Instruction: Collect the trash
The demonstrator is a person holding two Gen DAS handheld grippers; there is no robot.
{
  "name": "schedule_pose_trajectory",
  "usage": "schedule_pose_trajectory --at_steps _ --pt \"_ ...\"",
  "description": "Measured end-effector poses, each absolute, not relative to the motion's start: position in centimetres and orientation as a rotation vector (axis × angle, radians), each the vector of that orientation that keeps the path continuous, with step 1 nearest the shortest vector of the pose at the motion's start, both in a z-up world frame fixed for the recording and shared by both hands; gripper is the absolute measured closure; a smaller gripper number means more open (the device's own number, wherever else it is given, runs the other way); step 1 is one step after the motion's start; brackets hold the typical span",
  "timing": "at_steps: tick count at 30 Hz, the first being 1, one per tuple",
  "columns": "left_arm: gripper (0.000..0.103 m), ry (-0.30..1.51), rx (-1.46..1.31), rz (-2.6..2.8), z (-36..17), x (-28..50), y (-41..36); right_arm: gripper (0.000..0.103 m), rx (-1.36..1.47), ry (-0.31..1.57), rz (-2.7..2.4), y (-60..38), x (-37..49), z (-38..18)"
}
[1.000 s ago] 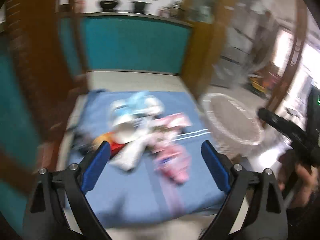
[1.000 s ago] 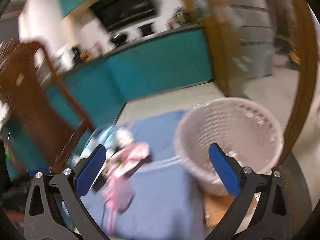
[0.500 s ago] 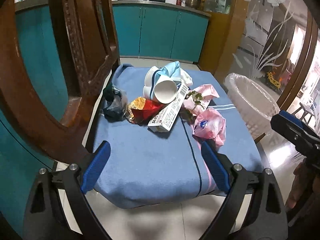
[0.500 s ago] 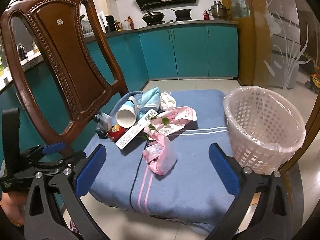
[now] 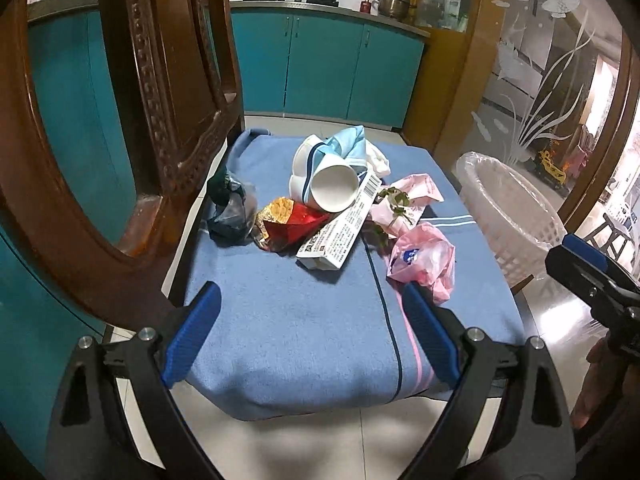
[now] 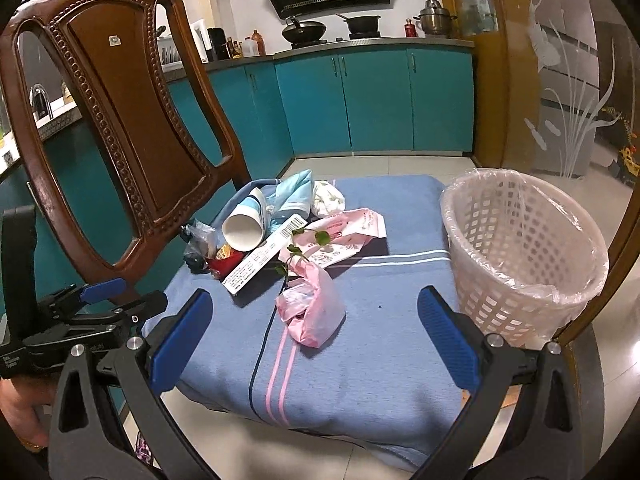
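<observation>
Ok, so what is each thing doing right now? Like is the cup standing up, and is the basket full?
Paper cup: lying on its side, mouth open toward the cameras.
White basket: upright, lined with a clear bag, looks empty.
Pink plastic bag: crumpled on the blue blanket.
Long white box: lying flat, under the cup.
Red wrapper: crumpled.
Left gripper: open, holding nothing.
Right gripper: open, holding nothing.

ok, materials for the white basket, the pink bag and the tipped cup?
Basket: looks like rigid white moulded plastic, given its regular lattice holes; a thin clear film liner is folded over the rim.
Pink bag: thin plastic film, translucent, crumpled and glossy.
Cup: probably paper, with a matte white inside and a printed blue band; coated plastic can't be ruled out.
</observation>
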State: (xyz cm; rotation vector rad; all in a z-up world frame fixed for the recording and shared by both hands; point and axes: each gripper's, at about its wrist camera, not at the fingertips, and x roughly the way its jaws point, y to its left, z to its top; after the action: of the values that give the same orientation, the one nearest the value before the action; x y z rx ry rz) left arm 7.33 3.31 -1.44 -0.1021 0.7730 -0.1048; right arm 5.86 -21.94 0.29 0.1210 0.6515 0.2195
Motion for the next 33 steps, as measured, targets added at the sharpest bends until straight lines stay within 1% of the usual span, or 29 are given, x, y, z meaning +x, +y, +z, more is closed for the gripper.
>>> schedule_pose_trajectory --at_steps 17,18,19,20,22,33 --pt "0.012 0.752 -0.108 -0.026 -1.6 8.5 4.1 0.003 0.125 0.655 0.220 -22.0 5.9 0.4" --pt "0.014 0.746 -0.101 -0.009 -1.6 8.9 4.2 0.003 0.130 0.656 0.221 -22.0 6.0 0.4" --pt "0.019 0.734 -0.075 0.027 -1.5 9.6 4.2 0.003 0.133 0.658 0.223 -21.9 6.1 0.4" --pt "0.021 0.729 -0.056 0.052 -1.6 10.2 4.2 0.003 0.133 0.659 0.225 -21.8 6.1 0.4" --pt "0.032 0.749 -0.035 0.080 -2.0 12.1 4.2 0.003 0.126 0.664 0.231 -21.5 6.2 0.3" --pt "0.041 0.856 -0.004 0.219 -4.9 20.6 4.8 0.003 0.131 0.689 0.240 -21.8 6.5 0.0"
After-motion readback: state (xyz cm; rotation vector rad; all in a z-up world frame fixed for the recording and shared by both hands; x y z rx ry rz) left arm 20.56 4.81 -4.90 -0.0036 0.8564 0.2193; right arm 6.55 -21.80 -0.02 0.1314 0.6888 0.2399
